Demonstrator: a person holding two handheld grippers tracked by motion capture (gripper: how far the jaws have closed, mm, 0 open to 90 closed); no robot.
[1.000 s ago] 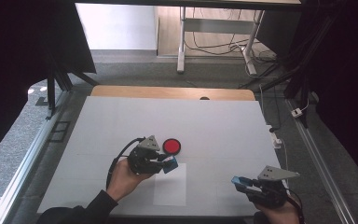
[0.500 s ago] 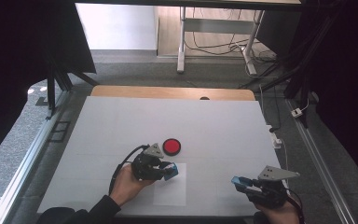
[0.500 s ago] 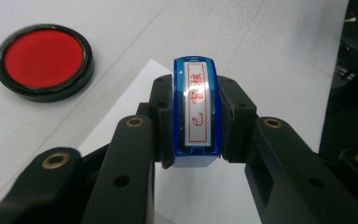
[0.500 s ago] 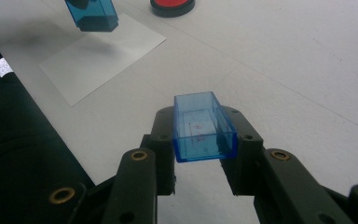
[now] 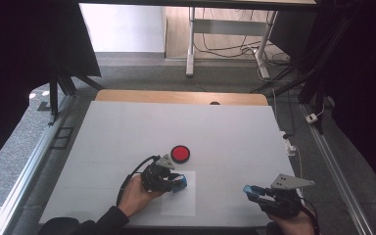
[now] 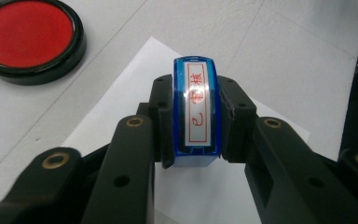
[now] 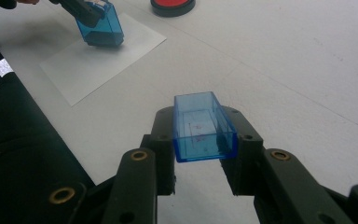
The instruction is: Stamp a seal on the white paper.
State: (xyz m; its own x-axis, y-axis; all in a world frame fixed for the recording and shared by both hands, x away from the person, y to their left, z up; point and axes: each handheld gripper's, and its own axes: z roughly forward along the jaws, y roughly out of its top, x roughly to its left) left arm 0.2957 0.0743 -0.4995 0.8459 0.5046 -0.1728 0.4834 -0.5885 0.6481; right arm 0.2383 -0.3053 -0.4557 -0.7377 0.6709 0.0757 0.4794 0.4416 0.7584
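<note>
**Stamp set down on the paper, cap held aside**

The table [image 5: 127, 127], covered in white, carries everything toward its near edge. A white sheet of paper [image 5: 181, 203] lies flat near the middle of that edge. Just beyond the paper's far left corner sits the round red ink pad [image 5: 180, 153] in its black rim, apart from the sheet. The left hand-held gripper [image 5: 174, 183] is clamped on a blue self-inking stamp [image 6: 196, 114], jaws pressing its two long sides; the stamp's label with red characters faces up, and its base rests on the paper near the far left corner. Near the table's near right corner, well apart from the paper, the right hand-held gripper [image 5: 250, 190] grips the stamp's clear blue cap [image 7: 203, 126], open side up.
</note>
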